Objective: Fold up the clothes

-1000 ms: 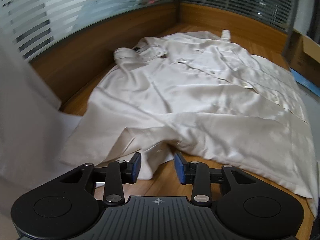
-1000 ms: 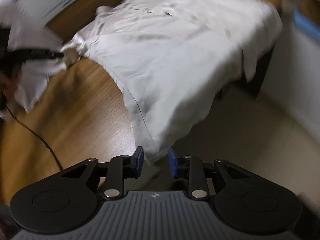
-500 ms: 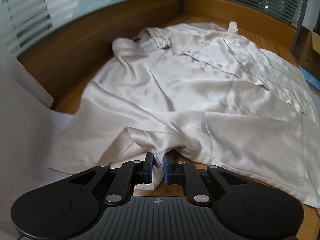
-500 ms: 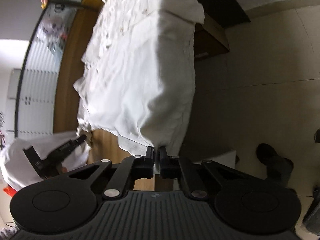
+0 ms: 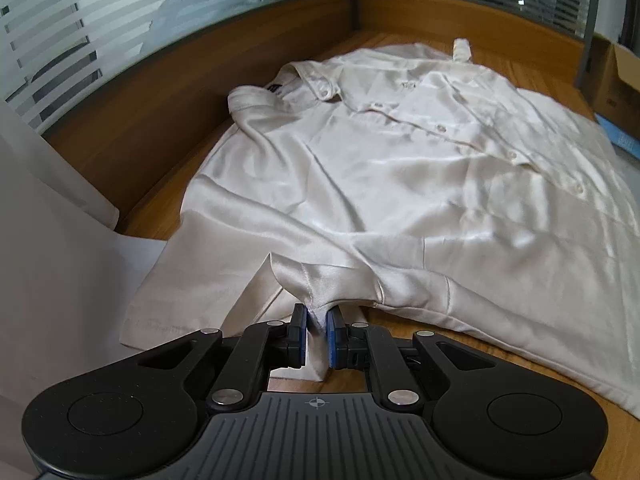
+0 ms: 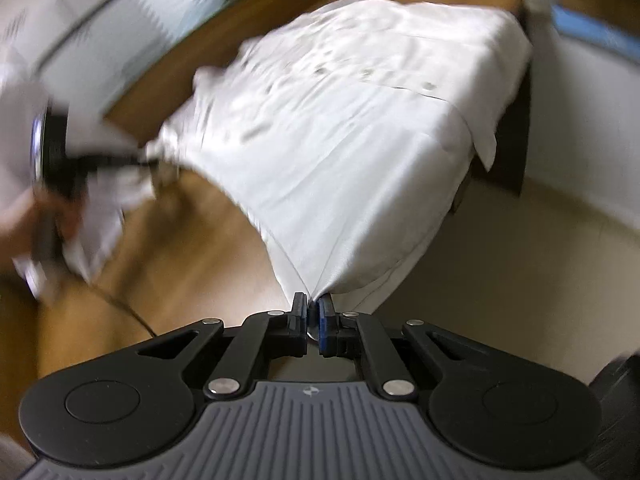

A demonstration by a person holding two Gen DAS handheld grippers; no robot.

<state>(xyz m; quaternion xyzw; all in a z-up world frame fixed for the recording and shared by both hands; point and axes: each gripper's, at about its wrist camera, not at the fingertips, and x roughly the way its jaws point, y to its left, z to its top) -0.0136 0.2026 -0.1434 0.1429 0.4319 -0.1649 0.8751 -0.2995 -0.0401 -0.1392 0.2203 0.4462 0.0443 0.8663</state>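
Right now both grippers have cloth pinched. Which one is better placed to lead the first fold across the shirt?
Probably left. The left gripper is shut on a sleeve of the shirt, which can likely swing straight over the flat front. The right gripper pinches a corner by the table's edge.

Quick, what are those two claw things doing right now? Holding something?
Left gripper: fingers closed on a bunched fold of the white shirt.
Right gripper: pinching the shirt's edge, fingers just starting to open.
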